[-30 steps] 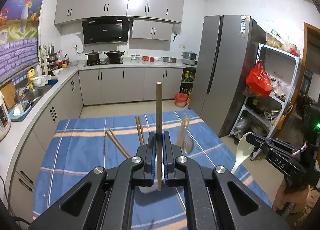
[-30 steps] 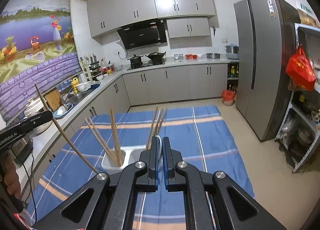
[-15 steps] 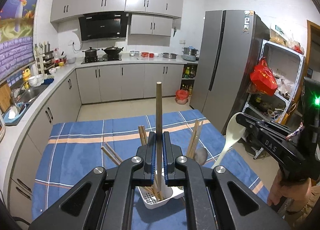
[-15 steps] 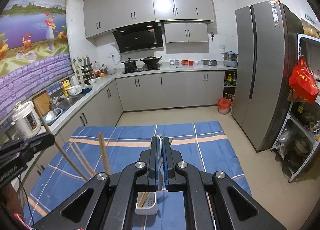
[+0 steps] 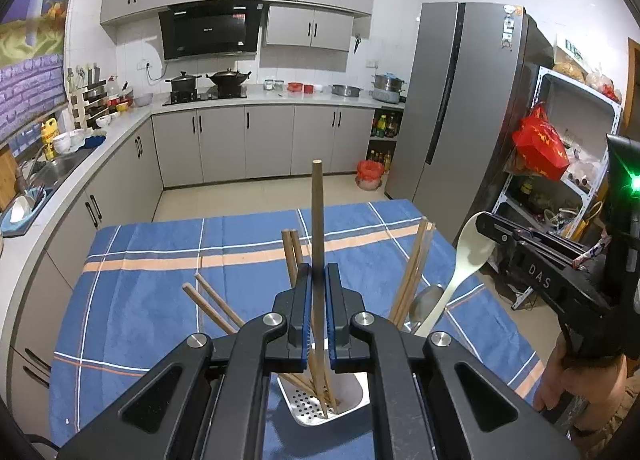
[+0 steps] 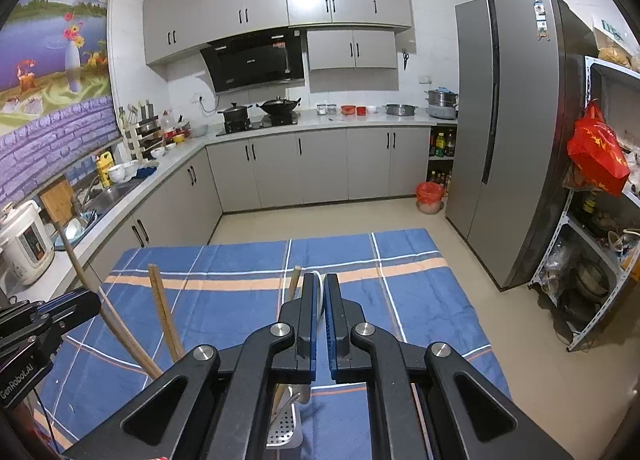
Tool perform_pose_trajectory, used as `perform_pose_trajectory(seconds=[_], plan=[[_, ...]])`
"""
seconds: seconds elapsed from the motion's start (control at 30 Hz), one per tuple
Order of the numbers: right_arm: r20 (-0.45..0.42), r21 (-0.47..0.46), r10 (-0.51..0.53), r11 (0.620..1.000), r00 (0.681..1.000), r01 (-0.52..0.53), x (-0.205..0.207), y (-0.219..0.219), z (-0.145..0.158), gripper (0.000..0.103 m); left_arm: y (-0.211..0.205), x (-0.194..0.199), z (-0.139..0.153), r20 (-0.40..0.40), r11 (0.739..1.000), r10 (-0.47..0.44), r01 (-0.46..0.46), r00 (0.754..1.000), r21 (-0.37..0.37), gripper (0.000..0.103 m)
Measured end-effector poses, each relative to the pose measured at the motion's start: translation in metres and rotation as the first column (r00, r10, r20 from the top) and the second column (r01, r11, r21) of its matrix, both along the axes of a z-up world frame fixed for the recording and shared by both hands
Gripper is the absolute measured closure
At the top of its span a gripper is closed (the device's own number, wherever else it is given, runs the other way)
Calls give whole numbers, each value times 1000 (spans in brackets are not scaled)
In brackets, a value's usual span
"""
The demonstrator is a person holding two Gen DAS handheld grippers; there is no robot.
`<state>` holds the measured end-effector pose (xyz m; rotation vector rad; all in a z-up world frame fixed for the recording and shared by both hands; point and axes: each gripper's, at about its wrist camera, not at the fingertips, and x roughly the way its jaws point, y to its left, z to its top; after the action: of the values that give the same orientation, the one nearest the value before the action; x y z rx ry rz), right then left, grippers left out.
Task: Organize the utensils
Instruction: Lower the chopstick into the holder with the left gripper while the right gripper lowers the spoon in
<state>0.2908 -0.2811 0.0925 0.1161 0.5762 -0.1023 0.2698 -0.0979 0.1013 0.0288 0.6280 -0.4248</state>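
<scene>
My left gripper (image 5: pixel 319 280) is shut on a wooden chopstick (image 5: pixel 317 216) that stands upright, its lower end inside the white utensil holder (image 5: pixel 352 400). Other chopsticks (image 5: pixel 412 268) lean in the holder, and a metal spoon (image 5: pixel 424 300) stands in it. My right gripper (image 6: pixel 319 288) is shut on a white spoon (image 6: pixel 319 292), seen edge-on between its jaws; in the left wrist view the white spoon (image 5: pixel 470 256) hangs over the holder's right side. In the right wrist view the holder (image 6: pixel 284 428) sits just under the jaws, and the left gripper (image 6: pixel 48 312) shows at the left.
The holder stands on a table with a blue plaid cloth (image 5: pixel 160 260). Kitchen counters (image 5: pixel 80 164) run along the left and back. A grey fridge (image 6: pixel 512 140) and a metal shelf rack (image 6: pixel 600 220) stand to the right.
Both grippers have drawn closer over the holder. The chopstick's lower end now sits inside the holder, and the white spoon has come in over the holder's right side.
</scene>
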Motion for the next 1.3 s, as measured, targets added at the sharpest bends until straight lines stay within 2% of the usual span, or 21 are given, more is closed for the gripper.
perform_pose_trajectory(seconds=[0.47, 0.93, 1.3], plan=[[-72, 25, 56, 998, 996, -55, 7, 18, -36, 98, -12, 0, -26, -49, 999, -32, 33, 998, 25, 97], [-118, 41, 91, 995, 989, -87, 10, 29, -54, 98, -14, 3, -39, -85, 999, -27, 30, 996, 38, 97], [-161, 95, 90, 993, 983, -75, 14, 22, -65, 96, -13, 2, -48, -101, 998, -31, 35, 994, 45, 97]])
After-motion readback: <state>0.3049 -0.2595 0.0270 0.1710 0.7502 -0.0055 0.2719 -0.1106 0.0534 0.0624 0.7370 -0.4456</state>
